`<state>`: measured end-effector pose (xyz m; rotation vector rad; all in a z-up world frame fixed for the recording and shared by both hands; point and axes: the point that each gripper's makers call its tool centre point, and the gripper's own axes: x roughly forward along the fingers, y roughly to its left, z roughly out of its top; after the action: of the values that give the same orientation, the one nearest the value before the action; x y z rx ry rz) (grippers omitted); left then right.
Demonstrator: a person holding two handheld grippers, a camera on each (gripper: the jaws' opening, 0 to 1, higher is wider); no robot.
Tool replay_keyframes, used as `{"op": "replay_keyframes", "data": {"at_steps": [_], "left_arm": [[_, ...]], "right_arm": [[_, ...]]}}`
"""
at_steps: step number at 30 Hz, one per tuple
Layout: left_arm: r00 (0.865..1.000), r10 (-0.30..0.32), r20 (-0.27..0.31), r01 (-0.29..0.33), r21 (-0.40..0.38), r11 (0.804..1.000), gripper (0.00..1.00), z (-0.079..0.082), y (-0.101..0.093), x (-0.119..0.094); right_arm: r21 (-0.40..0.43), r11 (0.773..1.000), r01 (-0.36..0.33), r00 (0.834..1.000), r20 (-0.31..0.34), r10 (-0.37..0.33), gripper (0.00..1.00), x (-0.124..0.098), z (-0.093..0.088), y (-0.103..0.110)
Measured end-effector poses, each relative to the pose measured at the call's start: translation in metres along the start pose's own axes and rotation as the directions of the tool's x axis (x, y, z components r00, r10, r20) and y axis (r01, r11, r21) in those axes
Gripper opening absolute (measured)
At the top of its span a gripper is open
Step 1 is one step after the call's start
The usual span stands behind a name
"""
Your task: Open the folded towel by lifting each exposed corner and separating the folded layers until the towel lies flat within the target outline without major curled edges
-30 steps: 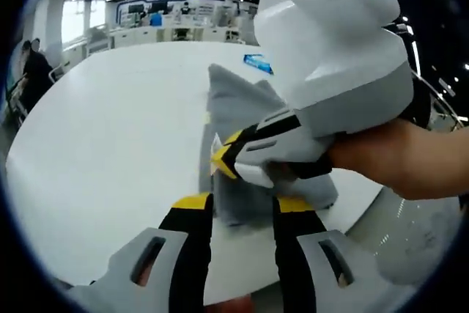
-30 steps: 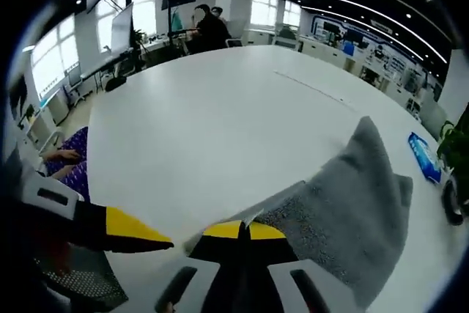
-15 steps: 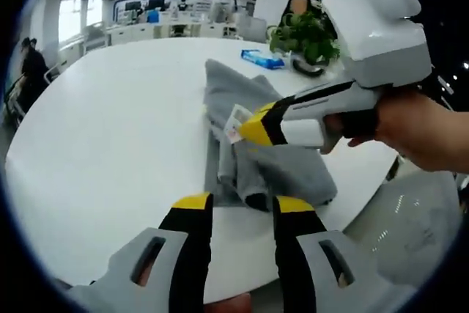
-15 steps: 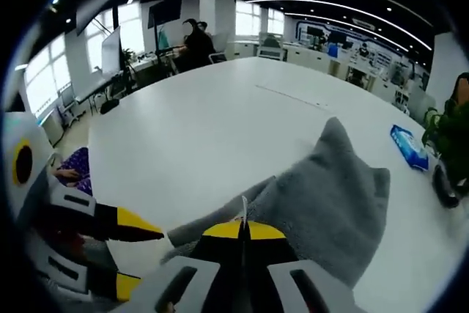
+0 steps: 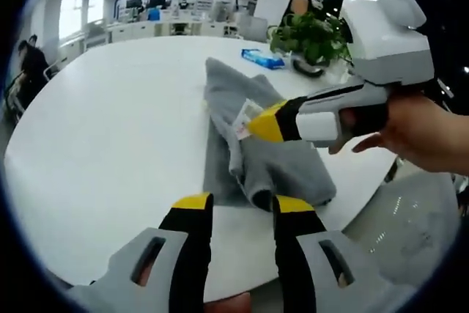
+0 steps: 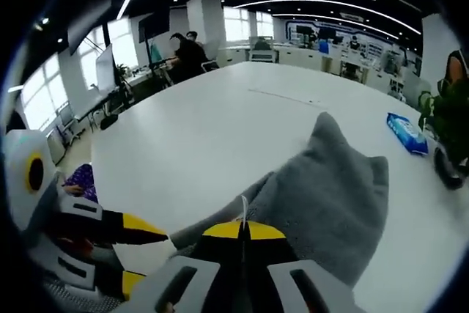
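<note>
Right gripper [image 5: 265, 122] has its yellow-tipped jaws pressed together on a corner of the grey towel [image 5: 253, 153], pinching the layer beside the small white label [image 5: 242, 116]; in the right gripper view [image 6: 244, 229] the jaws meet on a thin edge of cloth with no gap between them. Left gripper [image 5: 238, 207] hangs just short of the towel's near edge, jaws parted and holding nothing.

Over the last second the right gripper has risen off the cloth, and the pinched corner has come up with it. Where the towel lay as a low folded bundle under the gripper, one layer is now peeled upward and a rolled fold [image 5: 258, 196] shows at the near end. That suggests the first layer is separating, though the towel is far from flat and no target outline can be made out.

The towel sits near the rounded edge of the white table [image 5: 110, 144], with the drop close on the right gripper's side. Broad bare tabletop lies beyond and to the left, the better direction for drawing the layer open. Well behind the towel lie a blue packet [image 5: 261, 58] and a potted plant [image 5: 308, 37], clear of the work unless the corner is swung far back.
</note>
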<state>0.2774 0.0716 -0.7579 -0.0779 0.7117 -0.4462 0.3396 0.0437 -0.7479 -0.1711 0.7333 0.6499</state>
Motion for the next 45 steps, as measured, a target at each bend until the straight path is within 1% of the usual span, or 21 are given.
{"op": "replay_keyframes", "data": {"at_steps": [3,9,12,15,18,22,24,26,28,29,32,33,35,36,37,38,42,45], "left_arm": [[1.000,0.000,0.002,0.001,-0.019,1.000,0.31,0.000,0.001,-0.001],[1.000,0.000,0.007,0.000,-0.035,0.999,0.31,0.000,0.002,-0.002],[1.000,0.001,0.012,0.000,-0.036,0.999,0.31,0.001,0.002,-0.002],[1.000,-0.002,0.016,0.003,-0.047,0.999,0.31,0.001,0.002,-0.002],[1.000,-0.006,0.014,0.007,-0.055,0.998,0.31,0.000,0.002,-0.001],[1.000,-0.008,0.015,0.009,-0.059,0.998,0.31,0.000,0.001,-0.002],[1.000,-0.008,-0.005,0.007,-0.049,0.999,0.31,-0.005,0.000,0.000],[1.000,-0.009,-0.016,0.008,-0.048,0.999,0.31,-0.007,0.000,0.000],[1.000,-0.011,-0.020,0.010,-0.045,0.999,0.31,-0.008,0.000,0.001],[1.000,-0.012,-0.021,0.011,-0.042,0.999,0.31,-0.008,-0.001,0.002],[1.000,-0.020,-0.018,0.019,-0.050,0.999,0.31,-0.007,-0.002,0.002],[1.000,-0.020,-0.018,0.019,-0.053,0.998,0.31,-0.007,-0.001,0.003],[1.000,-0.020,-0.020,0.019,-0.057,0.998,0.31,-0.008,-0.001,0.002],[1.000,-0.021,-0.021,0.020,-0.056,0.998,0.31,-0.008,-0.002,0.001],[0.999,-0.022,-0.022,0.021,-0.055,0.998,0.31,-0.008,-0.002,0.002],[0.999,-0.024,-0.024,0.022,-0.052,0.998,0.31,-0.008,-0.003,0.002],[0.999,-0.030,-0.033,0.029,-0.038,0.999,0.31,-0.008,-0.005,0.003],[0.999,-0.036,-0.038,0.035,-0.032,0.999,0.31,-0.008,-0.006,0.003]], "right_arm": [[-0.029,1.000,-0.007,1.000,-0.012,0.007,0.00,0.005,0.000,0.006],[-0.025,1.000,-0.018,0.999,-0.039,0.017,0.00,0.020,-0.005,0.012],[-0.014,1.000,-0.013,0.998,-0.057,0.012,0.04,0.024,-0.009,0.015],[-0.035,0.999,-0.015,0.997,-0.072,0.012,0.06,0.028,-0.013,0.018],[-0.057,0.998,-0.022,0.996,-0.088,0.017,0.11,0.033,-0.017,0.021],[-0.063,0.998,-0.032,0.993,-0.120,0.024,0.18,0.037,-0.026,0.027],[-0.075,0.997,-0.026,0.991,-0.130,0.016,0.18,0.040,-0.029,0.028],[-0.065,0.998,-0.021,0.990,-0.137,0.012,0.18,0.042,-0.030,0.029],[-0.060,0.998,-0.010,0.989,-0.148,0.001,0.17,0.048,-0.032,0.026],[-0.072,0.997,0.000,0.987,-0.159,-0.012,0.16,0.048,-0.034,0.025],[-0.143,0.990,0.009,0.985,-0.170,-0.034,0.14,0.051,-0.035,0.023],[-0.147,0.989,0.009,0.985,-0.168,-0.034,0.13,0.050,-0.035,0.024],[-0.146,0.989,0.012,0.985,-0.167,-0.037,0.10,0.050,-0.034,0.022],[-0.149,0.989,0.020,0.985,-0.166,-0.045,0.05,0.049,-0.033,0.019],[-0.147,0.989,0.021,0.985,-0.166,-0.046,0.03,0.048,-0.032,0.017],[-0.130,0.991,0.022,0.986,-0.164,-0.044,0.02,0.044,-0.031,0.016],[-0.107,0.994,0.024,0.989,-0.145,-0.039,0.00,0.034,-0.026,0.012],[-0.092,0.995,0.039,0.992,-0.114,-0.049,0.00,0.022,-0.019,0.005]]}}
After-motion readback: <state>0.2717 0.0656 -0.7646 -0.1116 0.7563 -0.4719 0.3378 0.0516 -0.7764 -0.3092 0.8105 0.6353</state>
